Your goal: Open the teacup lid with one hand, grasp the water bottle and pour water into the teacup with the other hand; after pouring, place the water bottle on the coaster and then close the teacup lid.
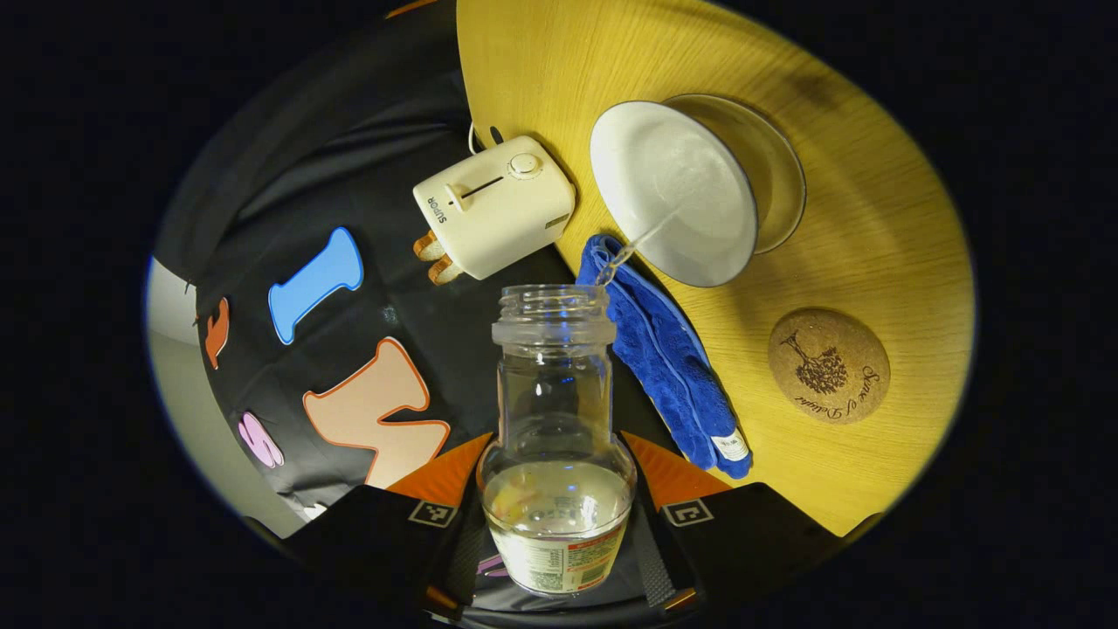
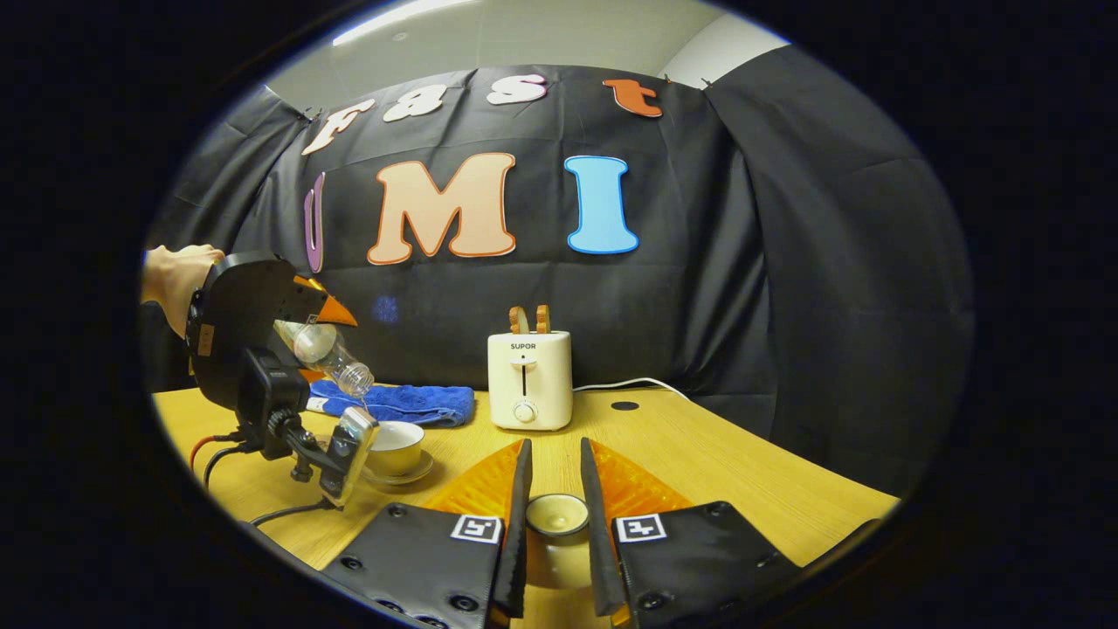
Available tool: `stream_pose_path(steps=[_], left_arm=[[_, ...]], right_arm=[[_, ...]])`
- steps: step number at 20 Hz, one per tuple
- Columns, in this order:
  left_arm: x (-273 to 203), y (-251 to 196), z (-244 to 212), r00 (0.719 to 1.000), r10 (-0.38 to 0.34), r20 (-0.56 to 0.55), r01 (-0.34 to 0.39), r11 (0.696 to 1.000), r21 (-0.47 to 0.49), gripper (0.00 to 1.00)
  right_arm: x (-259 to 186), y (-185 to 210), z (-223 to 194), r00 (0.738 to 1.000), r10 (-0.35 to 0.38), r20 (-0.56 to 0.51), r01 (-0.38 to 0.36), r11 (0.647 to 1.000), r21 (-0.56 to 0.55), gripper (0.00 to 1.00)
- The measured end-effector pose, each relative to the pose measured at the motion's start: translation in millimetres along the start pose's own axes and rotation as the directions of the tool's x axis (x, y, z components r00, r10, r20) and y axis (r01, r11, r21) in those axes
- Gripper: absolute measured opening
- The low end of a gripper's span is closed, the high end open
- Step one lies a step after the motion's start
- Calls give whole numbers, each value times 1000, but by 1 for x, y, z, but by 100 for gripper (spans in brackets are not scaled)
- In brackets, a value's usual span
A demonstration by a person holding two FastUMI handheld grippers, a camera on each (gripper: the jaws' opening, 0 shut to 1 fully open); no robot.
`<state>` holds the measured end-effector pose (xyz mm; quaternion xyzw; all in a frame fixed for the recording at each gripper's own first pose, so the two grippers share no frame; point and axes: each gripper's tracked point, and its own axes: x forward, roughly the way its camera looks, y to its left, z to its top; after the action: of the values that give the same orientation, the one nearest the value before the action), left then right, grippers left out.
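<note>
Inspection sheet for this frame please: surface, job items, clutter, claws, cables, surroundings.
Surface: wooden table, round port hole behind the toaster.
Job's things: water bottle tilted, thin stream running into the open teacup on its saucer; lid held off; cork coaster bare.
Clutter: white toaster with two slices up; blue cloth beside the teacup.
Grippers: left claw clamps the bottle's body; right claw grips the lid.
Cables: leads trail from the left claw; white cord behind the toaster.
Surroundings: black cloth wall.
</note>
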<state>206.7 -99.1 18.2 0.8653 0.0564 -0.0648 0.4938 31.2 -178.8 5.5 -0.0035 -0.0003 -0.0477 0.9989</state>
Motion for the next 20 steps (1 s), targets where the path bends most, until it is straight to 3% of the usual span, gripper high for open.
stream_pose_path(steps=[8,11,13,16,18,20], left_arm=[[1,-1,4,1000,-9,8,9,1000,-5,69],[5,-9,10,999,-35,35,39,994,-106,69],[7,-28,19,991,-114,76,131,947,-292,70],[2,-33,34,987,-76,138,134,868,-479,69],[-5,-40,49,976,-98,192,194,790,-582,69],[-4,-40,58,975,-76,211,200,719,-666,70]], right_arm=[[0,0,0,1000,0,0,0,1000,0,34],[0,0,0,1000,0,0,0,1000,0,34],[0,1,0,1000,0,0,0,1000,0,34],[0,1,0,1000,2,0,-2,1000,0,33],[-1,0,0,1000,2,0,-2,1000,0,33],[-1,1,0,1000,2,0,-2,1000,0,33]])
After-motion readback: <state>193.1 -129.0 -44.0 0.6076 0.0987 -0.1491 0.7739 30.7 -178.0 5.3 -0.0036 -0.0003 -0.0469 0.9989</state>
